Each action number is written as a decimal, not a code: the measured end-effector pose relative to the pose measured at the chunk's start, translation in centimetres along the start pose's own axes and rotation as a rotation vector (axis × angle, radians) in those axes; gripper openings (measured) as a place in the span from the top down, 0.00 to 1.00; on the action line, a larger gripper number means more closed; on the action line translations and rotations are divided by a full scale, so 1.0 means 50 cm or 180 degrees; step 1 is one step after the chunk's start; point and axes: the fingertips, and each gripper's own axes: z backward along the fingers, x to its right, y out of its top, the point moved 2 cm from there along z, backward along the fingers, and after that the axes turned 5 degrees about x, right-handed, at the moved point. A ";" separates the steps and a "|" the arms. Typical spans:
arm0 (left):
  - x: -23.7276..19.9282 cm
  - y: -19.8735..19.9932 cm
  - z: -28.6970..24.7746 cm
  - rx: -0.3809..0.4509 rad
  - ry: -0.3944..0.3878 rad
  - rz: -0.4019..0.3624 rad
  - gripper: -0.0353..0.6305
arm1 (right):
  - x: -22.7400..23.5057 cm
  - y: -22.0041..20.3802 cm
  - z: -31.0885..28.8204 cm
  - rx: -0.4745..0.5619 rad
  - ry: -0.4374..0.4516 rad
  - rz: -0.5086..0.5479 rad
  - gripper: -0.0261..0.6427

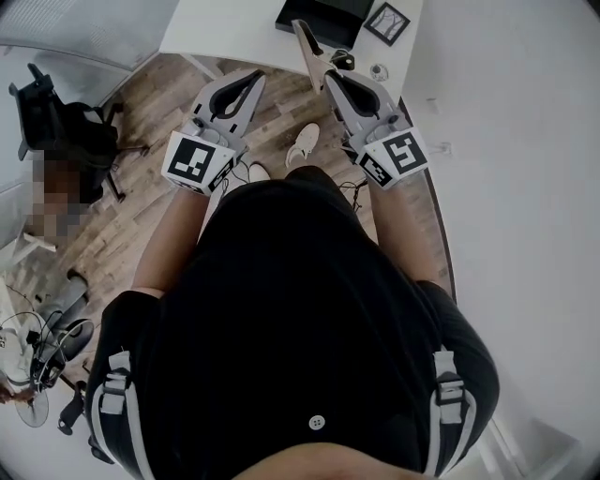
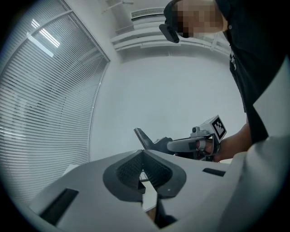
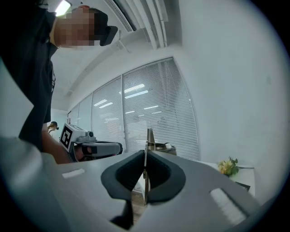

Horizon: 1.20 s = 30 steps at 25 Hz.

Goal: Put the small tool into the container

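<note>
- Standing over a wooden floor (image 1: 150,159), I hold both grippers at chest height, short of the white table (image 1: 234,37).
- The right gripper (image 1: 328,81) is clamped on the thin, flat, greyish small tool (image 1: 307,49). The right gripper view shows the blade edge-on, upright between the pressed-together pads. In the head view it juts past the tips toward the table.
- The left gripper (image 1: 257,79) has its jaws together on nothing. It is level with the right one and apart from the tool.
- The black rectangular container (image 1: 323,17) sits on the table, beyond the tool's tip.
- My judgement: the carry is under way and the drop is not yet made. So thin a blade could pivot, so I would hold the grip firm. I would bring the tip over the container's middle, lower it inside the walls, and only then part the jaws, with the left gripper held aside.
</note>
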 end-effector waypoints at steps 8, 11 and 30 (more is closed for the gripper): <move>-0.042 -0.012 -0.154 -0.0075 -0.0003 0.0031 0.93 | 0.159 0.006 -0.034 -0.0073 0.0025 0.0018 0.94; -0.054 -0.015 -0.200 -0.0099 0.0010 0.0028 0.94 | 0.206 0.005 -0.046 -0.0098 0.0053 0.0009 0.94; -0.149 -0.060 -0.364 -0.0255 -0.0159 0.0156 0.94 | 0.386 -0.058 -0.129 -0.0437 -0.0096 -0.0065 0.94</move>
